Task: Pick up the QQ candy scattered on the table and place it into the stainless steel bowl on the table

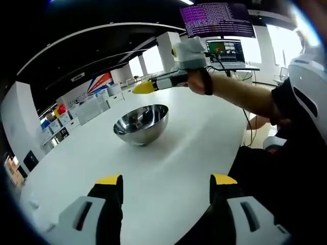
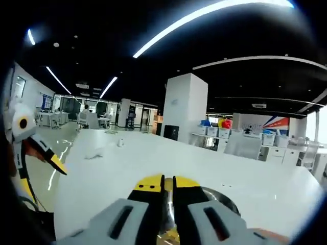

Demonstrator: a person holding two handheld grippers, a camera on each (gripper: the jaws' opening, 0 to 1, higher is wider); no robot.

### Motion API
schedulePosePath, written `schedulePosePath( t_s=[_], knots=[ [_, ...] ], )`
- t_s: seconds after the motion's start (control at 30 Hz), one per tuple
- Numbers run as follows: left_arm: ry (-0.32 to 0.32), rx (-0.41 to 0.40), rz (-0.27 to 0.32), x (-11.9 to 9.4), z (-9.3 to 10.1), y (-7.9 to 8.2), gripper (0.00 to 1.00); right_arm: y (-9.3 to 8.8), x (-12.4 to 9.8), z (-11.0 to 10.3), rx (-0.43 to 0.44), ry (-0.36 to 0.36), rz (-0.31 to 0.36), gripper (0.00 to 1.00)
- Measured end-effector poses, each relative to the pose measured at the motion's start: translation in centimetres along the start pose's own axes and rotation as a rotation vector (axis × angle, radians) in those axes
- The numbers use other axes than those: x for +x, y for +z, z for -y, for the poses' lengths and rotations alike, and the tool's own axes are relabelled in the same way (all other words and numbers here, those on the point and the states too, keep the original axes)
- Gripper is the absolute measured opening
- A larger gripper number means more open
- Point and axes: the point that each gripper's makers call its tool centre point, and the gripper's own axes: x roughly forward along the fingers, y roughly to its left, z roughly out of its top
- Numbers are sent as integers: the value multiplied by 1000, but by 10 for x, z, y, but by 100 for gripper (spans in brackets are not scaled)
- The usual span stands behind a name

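Note:
The stainless steel bowl (image 1: 141, 123) stands on the white table (image 1: 184, 153), ahead of my left gripper (image 1: 166, 179), whose jaws are wide open with nothing between them. My right gripper (image 1: 147, 88), in a person's hand, hovers just above and behind the bowl. In the right gripper view its jaws (image 2: 167, 184) are shut, with only a thin slit between them, and the bowl's rim (image 2: 220, 196) lies right under them. I cannot see anything held in them. Two small white pieces (image 2: 97, 152) that may be candy lie far off on the table. The left gripper (image 2: 36, 148) shows at the left edge.
The person's forearm (image 1: 240, 94) reaches over the table from the right, and their dark clothes (image 1: 286, 168) are at the table's near edge. Monitors (image 1: 225, 51) stand at the far end. White cabinets (image 2: 245, 145) and a pillar (image 2: 185, 104) lie beyond the table.

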Motion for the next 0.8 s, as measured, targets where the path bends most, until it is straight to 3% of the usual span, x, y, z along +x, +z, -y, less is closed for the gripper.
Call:
schedulePosePath(
  t_s=[0.2, 0.5, 0.6, 0.63, 0.8],
  knots=[
    [2, -2, -5, 0, 0, -2, 69, -35, 18, 19, 95, -26, -84, 5],
    [5, -4, -8, -1, -1, -4, 69, -43, 25, 24, 99, -54, -82, 9],
    [5, -4, -12, -1, -2, -6, 68, -43, 25, 27, 65, -69, -72, 30],
    [3, -3, -14, 0, -1, -6, 68, -42, 24, 27, 68, -65, -60, 32],
    [-2, -6, -14, 2, -1, -7, 68, -44, 20, 32, 76, -82, -63, 26]
  ],
)
